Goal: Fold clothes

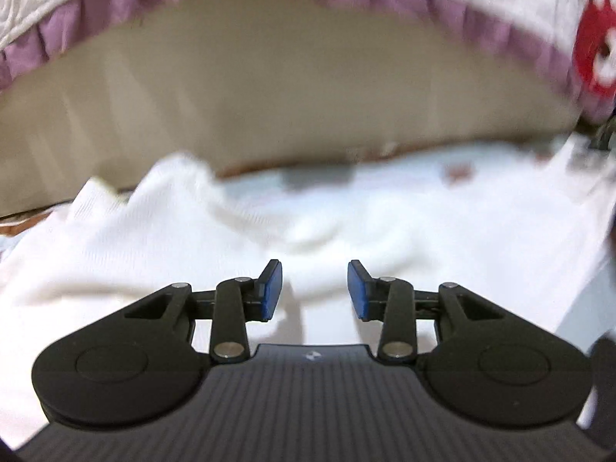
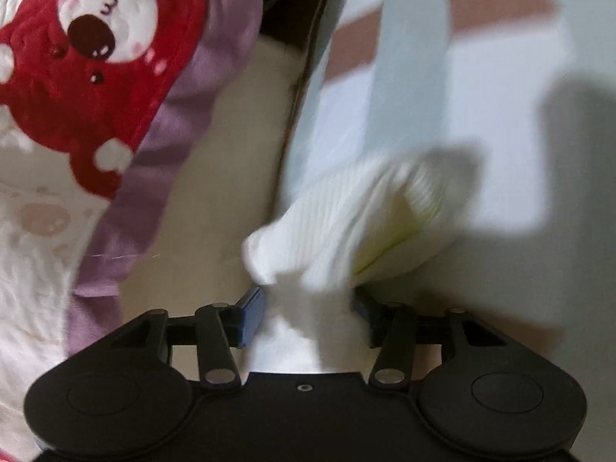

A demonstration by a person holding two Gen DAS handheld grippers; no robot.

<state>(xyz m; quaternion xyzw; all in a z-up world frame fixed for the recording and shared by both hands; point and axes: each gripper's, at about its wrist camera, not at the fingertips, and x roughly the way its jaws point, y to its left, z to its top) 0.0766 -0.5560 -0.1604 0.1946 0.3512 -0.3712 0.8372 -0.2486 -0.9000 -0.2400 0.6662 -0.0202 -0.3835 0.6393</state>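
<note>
Both views are motion-blurred, so fine detail is hard to read. In the left wrist view the left gripper (image 1: 315, 288) hangs over a white ribbed garment (image 1: 154, 238) spread on a pale blue and white sheet (image 1: 319, 177); its blue-padded fingers (image 1: 272, 288) are spread with nothing between them. Beyond the garment rises a beige padded surface (image 1: 288, 96), and along the far edge lies a quilt with a purple frill (image 1: 96, 15), its top cut off by the frame.

Only the right wrist view shows the right gripper (image 2: 308, 317), whose fingers (image 2: 252, 317) are pinching a bunched fold of the same white ribbed garment (image 2: 338, 223); the right finger is mostly hidden behind the cloth. The fold lifts away toward the far right over the striped sheet (image 2: 500, 115). To the left, the quilt's red bear print (image 2: 88, 57) and purple frill (image 2: 161, 146) are plain here, whereas the other view catches only a red sliver.
</note>
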